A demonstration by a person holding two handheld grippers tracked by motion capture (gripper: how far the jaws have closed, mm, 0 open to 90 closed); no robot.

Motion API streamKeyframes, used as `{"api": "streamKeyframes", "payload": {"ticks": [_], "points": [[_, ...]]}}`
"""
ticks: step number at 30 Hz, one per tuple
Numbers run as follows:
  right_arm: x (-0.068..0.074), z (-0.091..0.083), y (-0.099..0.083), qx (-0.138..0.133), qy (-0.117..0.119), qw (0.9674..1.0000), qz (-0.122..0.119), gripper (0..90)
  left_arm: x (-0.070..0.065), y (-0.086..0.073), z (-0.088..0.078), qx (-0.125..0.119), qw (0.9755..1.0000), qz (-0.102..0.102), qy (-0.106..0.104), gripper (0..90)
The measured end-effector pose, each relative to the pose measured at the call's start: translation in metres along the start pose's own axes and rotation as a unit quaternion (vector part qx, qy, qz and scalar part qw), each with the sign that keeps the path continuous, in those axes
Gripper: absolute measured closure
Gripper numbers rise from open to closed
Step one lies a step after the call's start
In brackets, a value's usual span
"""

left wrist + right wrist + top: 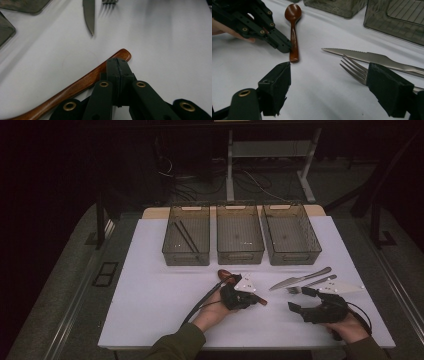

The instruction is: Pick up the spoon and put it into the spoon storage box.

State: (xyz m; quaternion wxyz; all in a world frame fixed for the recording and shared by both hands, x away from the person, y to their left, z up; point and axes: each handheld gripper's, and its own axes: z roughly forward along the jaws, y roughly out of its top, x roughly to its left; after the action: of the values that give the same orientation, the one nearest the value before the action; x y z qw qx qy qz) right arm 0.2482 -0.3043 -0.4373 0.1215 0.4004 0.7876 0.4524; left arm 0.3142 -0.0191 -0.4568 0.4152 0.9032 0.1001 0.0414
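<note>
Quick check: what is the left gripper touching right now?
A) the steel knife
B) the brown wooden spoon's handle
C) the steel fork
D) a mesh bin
B: the left gripper, jaws closed together, sits at the handle end of the brown wooden spoon; the steel knife and steel fork lie apart.

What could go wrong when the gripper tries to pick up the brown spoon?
The left gripper has its jaws shut at the very end of the wooden spoon handle, so the long spoon might tip or slip out when lifted. Whether it really grips the handle is hard to tell. The knife and fork lie close by and could get bumped.
</note>
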Motion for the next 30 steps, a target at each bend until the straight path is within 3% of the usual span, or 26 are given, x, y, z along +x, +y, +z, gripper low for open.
{"api": "streamKeyframes", "payload": {"ticks": [8,12,14,17,20,30], "points": [[-0.001,-0.001,0.000,-0.001,0.000,1.0000,0.002,20.2,0.011,0.011,0.015,-0.006,0.9997,-0.020,0.011,89.0],[-0.001,-0.001,0.000,-0.001,-0.001,1.0000,0.002,20.2,0.013,0.013,0.015,0.000,0.9999,-0.014,0.010,89.0],[-0.001,-0.001,0.000,-0.002,-0.001,1.0000,0.001,20.2,0.012,0.013,0.012,-0.002,0.9997,-0.024,0.008,88.9],[-0.001,-0.001,0.000,-0.002,-0.001,1.0000,-0.003,20.1,0.015,0.014,0.003,-0.018,0.9989,-0.043,-0.003,81.8],[-0.001,-0.002,0.000,-0.002,-0.003,1.0000,-0.003,20.2,0.019,0.015,-0.012,-0.028,0.9980,-0.056,0.004,75.2],[0.001,-0.001,0.001,-0.001,-0.002,1.0000,-0.009,20.2,0.048,-0.001,-0.062,-0.043,0.9934,-0.093,0.052,54.1]]}}
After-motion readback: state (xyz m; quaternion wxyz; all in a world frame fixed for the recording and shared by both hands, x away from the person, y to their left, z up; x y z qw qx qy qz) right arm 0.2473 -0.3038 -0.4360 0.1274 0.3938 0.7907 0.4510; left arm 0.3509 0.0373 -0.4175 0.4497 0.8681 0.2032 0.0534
